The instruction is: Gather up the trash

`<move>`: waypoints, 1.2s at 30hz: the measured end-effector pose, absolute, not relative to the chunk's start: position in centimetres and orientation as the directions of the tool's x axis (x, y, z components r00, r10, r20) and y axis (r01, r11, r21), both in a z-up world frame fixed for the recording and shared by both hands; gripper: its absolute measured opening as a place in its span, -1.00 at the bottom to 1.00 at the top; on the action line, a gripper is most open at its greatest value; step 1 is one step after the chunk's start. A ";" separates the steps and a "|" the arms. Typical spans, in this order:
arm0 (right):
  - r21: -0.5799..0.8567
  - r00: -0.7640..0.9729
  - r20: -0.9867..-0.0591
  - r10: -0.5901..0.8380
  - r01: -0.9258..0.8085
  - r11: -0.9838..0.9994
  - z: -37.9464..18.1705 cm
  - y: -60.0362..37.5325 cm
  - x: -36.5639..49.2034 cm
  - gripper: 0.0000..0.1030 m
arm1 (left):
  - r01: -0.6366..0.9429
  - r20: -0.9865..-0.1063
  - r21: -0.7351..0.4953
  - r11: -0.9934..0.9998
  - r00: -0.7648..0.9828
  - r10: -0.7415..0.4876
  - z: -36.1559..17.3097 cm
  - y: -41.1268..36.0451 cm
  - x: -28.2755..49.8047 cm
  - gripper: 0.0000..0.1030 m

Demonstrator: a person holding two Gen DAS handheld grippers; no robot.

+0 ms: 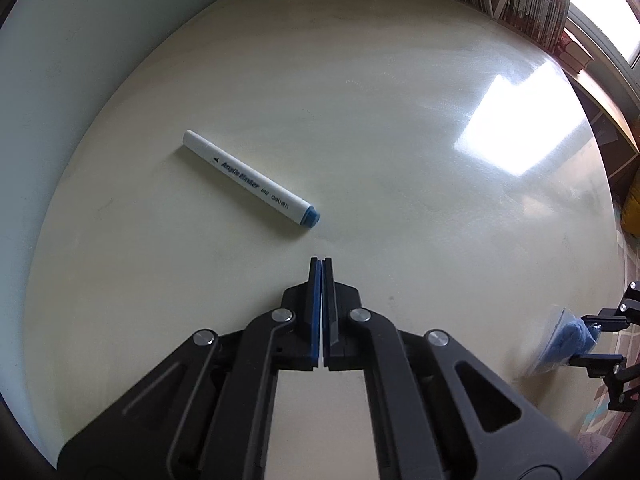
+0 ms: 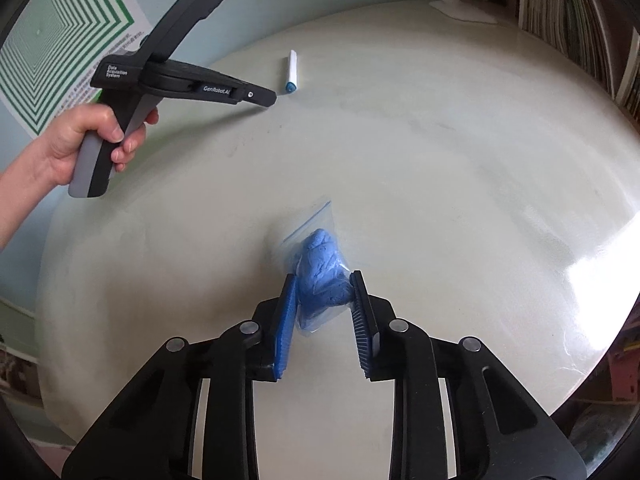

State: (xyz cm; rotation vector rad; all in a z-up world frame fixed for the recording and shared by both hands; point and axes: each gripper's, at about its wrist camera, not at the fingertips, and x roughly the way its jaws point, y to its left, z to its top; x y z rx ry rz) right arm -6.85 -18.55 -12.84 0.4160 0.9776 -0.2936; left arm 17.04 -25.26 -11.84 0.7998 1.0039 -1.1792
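The right gripper [image 2: 324, 286] pinched a clear zip bag of soft blue putty [image 2: 320, 268] above the cream counter [image 2: 460, 200]; light, squashy, slippery film, best gripped across the lump. The left gripper [image 1: 321, 264] was fully closed, empty, near the white marker [image 1: 250, 182].

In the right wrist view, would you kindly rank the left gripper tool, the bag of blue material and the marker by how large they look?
1. Left gripper tool, largest.
2. Clear bag of blue material, clamped in the right gripper.
3. Marker, smallest.

The marker lies farthest from the camera, so it may only look small.
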 end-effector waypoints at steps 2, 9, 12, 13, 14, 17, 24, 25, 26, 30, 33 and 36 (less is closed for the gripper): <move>0.210 0.534 -0.844 -0.055 0.422 0.882 -12.6 -18.3 -6.7 -0.47 | 0.976 -0.930 -0.006 0.219 0.075 -0.360 -11.4 -24.9 16.5 -1.00; 0.224 0.564 -0.823 -0.066 0.429 0.875 -11.7 -19.0 -8.3 -0.47 | 0.974 -0.924 -0.009 0.227 0.079 -0.375 -9.8 -22.6 16.2 -1.00; 0.220 0.572 -0.816 -0.079 0.434 0.874 -11.1 -19.5 -8.8 -0.47 | 0.974 -0.921 0.001 0.228 0.090 -0.379 -9.1 -21.8 16.4 -1.00; 0.222 0.576 -0.813 -0.082 0.437 0.872 -10.8 -19.3 -9.0 -0.47 | 0.973 -0.919 0.003 0.232 0.094 -0.382 -8.7 -21.9 16.4 -1.00; 0.223 0.579 -0.811 -0.086 0.441 0.869 -10.7 -19.5 -9.3 -0.47 | 0.972 -0.918 0.000 0.235 0.093 -0.385 -8.3 -21.2 16.7 -1.00; 0.225 0.588 -0.803 -0.098 0.452 0.863 -9.9 -20.1 -10.1 -0.47 | 0.970 -0.919 0.013 0.244 0.108 -0.380 -7.7 -20.3 16.7 -1.00; 0.219 0.566 -0.818 -0.105 0.475 0.853 -10.2 -21.7 -10.9 -0.47 | 0.975 -0.928 0.057 0.216 0.131 -0.349 -8.4 -21.6 15.9 -0.92; 0.216 0.560 -0.822 -0.104 0.476 0.853 -10.3 -21.8 -10.8 -0.46 | 0.977 -0.929 0.068 0.203 0.137 -0.344 -8.6 -21.6 16.0 -0.79; 0.216 0.556 -0.825 -0.100 0.474 0.853 -10.5 -21.9 -10.8 -0.42 | 0.977 -0.928 0.080 0.197 0.145 -0.342 -8.6 -21.6 16.1 -0.72; 0.228 0.547 -0.833 -0.081 0.473 0.851 -11.2 -22.3 -10.4 0.13 | 0.986 -0.929 0.083 0.146 0.130 -0.347 -8.9 -21.5 16.9 0.17; 0.217 0.549 -0.831 -0.085 0.462 0.860 -11.5 -22.1 -10.0 0.41 | 0.987 -0.923 0.153 0.044 0.159 -0.351 -9.3 -22.0 17.0 0.40; 0.213 0.530 -0.845 -0.069 0.453 0.866 -12.1 -22.2 -9.3 0.41 | 0.969 -0.913 0.241 -0.053 0.208 -0.352 -10.0 -22.8 17.4 0.47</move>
